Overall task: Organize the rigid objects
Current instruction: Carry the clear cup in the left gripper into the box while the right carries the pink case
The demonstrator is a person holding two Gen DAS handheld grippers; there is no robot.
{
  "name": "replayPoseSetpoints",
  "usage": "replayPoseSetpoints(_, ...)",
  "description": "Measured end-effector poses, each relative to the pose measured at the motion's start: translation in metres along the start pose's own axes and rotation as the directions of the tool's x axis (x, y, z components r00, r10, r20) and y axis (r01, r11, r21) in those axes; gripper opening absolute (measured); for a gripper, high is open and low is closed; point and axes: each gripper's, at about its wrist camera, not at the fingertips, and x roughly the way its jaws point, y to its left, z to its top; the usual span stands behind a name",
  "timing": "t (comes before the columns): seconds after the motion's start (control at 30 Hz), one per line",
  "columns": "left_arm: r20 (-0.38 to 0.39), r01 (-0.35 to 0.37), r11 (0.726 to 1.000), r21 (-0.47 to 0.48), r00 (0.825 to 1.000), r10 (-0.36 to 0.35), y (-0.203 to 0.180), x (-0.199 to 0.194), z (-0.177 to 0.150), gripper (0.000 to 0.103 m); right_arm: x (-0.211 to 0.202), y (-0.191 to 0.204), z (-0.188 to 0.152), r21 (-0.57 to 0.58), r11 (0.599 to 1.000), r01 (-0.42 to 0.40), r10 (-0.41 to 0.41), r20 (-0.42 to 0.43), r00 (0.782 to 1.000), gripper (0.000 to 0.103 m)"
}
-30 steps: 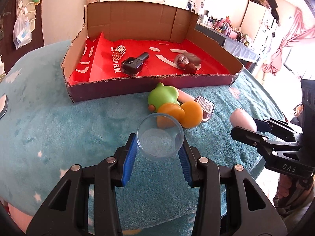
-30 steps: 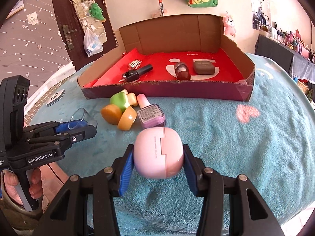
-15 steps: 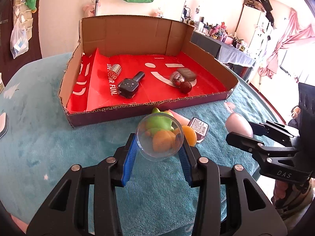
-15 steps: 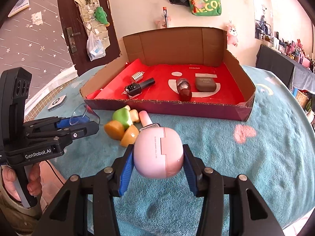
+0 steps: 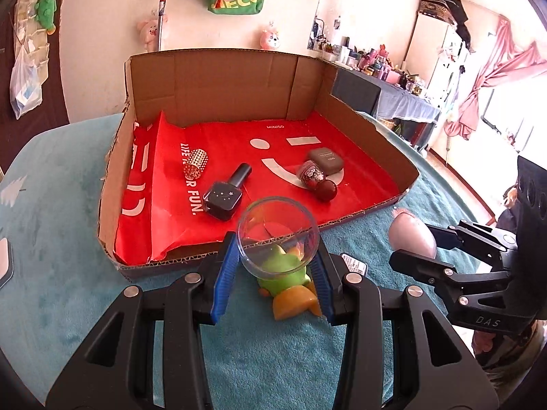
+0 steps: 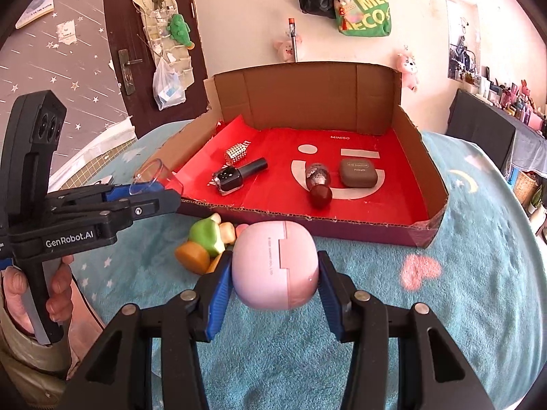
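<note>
My left gripper (image 5: 273, 270) is shut on a clear plastic cup (image 5: 278, 235) and holds it above the teal table, just in front of the cardboard box (image 5: 218, 92). The cup also shows in the right wrist view (image 6: 154, 176). My right gripper (image 6: 275, 294) is shut on a pink earbud case (image 6: 276, 270), raised in front of the box's near wall (image 6: 307, 225). The case also shows in the left wrist view (image 5: 412, 237). A green and orange toy (image 6: 203, 242) lies on the table in front of the box.
Inside the red-lined box lie a black nail polish bottle (image 5: 227, 193), a studded silver cylinder (image 5: 195, 164), a dark red bottle (image 5: 316, 179) and a brown case (image 5: 325, 161). A labelled pink bottle (image 5: 354, 264) lies by the toy, mostly hidden.
Both grippers have risen and moved toward the box with their loads. The cup now overlaps the box's front wall in the left wrist view.
</note>
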Motion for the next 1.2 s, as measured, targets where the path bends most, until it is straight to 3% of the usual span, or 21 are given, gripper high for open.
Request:
replayPoseSetpoints(0.37,-0.001,-0.010,0.999,0.040,1.000,0.010,0.000,0.017,0.021,0.039,0.014,-0.009,0.026,-0.009,1.000,-0.014,0.014,-0.006,1.000,0.050)
replayPoseSetpoints(0.87,-0.076,-0.005,0.999,0.036,0.997,0.008,0.014,0.062,0.031,0.039,0.063,-0.031,0.061,0.022,0.999,-0.049,0.051,-0.080,0.996,0.050)
replayPoseSetpoints(1.2,-0.130,0.037,0.999,0.017,0.991,-0.034,0.021,0.081,0.032,0.039,0.093,-0.036,0.065,0.062,0.989,-0.132,0.140,-0.149,0.979,0.050)
